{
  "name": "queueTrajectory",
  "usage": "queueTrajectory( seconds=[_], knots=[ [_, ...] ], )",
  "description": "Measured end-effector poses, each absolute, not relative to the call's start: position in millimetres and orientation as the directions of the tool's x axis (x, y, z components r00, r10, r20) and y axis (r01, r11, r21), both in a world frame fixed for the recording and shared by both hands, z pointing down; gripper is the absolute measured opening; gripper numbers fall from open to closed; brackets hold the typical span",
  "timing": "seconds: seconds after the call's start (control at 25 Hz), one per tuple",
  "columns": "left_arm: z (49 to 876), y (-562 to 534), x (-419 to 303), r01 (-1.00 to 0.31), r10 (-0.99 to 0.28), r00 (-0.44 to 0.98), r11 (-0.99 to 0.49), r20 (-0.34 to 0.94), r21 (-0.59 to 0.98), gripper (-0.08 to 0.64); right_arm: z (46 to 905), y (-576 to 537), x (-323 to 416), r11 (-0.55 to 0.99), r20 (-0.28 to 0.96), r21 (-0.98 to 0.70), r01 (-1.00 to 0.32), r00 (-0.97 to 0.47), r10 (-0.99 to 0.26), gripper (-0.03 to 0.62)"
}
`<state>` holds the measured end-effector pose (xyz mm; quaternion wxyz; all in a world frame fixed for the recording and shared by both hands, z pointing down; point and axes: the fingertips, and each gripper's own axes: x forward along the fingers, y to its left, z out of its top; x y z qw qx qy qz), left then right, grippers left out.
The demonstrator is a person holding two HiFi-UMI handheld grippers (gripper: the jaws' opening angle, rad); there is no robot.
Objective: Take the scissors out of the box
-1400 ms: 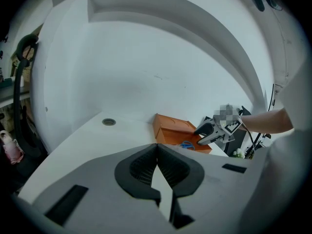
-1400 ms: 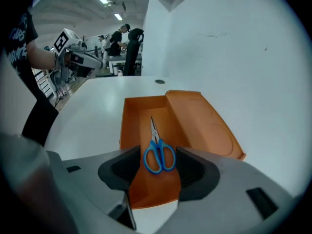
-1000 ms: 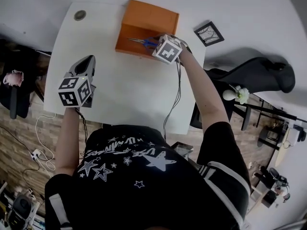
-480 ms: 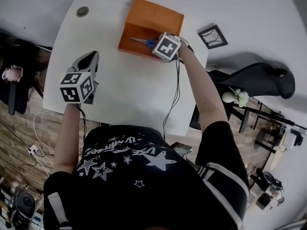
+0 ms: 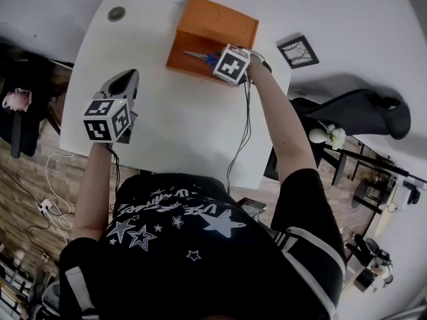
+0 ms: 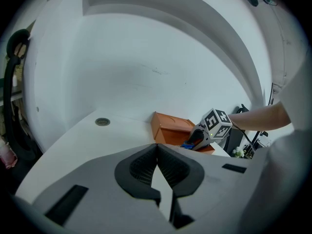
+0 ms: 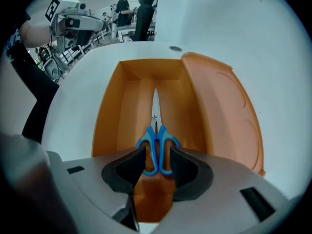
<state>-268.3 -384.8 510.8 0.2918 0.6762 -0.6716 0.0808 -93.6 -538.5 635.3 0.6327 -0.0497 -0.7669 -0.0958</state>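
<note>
An orange box stands open at the far edge of the white table, its lid folded back to the right. Blue-handled scissors lie flat on its floor, blades pointing away; in the head view the scissors show beside the marker cube. My right gripper points steeply down into the box. Its jaws are closing, with the handle loops between the pads. The scissors still rest on the box floor. My left gripper hovers over the table's left side, shut and empty, jaws touching.
A round cable grommet sits in the table's far left corner. A small framed picture lies right of the box. A cable runs from the right gripper across the table. A dark chair stands at the right.
The right gripper has tipped further down into the box and its jaws have narrowed around the scissors' handles. The left gripper has hardly moved.
</note>
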Motion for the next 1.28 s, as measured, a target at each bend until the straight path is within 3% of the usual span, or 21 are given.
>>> queueTrajectory(
  seconds=[0.68,1.28],
  knots=[
    [514,-384,-258,-0.954,-0.854,0.099,0.064,0.511,0.292,0.018,637,-548,-76,0.984,0.999,0.048,0.173,-0.031,-0.043,0.127],
    [496,-376,-243,-0.959,-0.863,0.132,0.013,0.487,0.283,0.018,612,-532,-85,0.977,0.970,0.168,0.130,-0.196,-0.140,0.104]
  ],
)
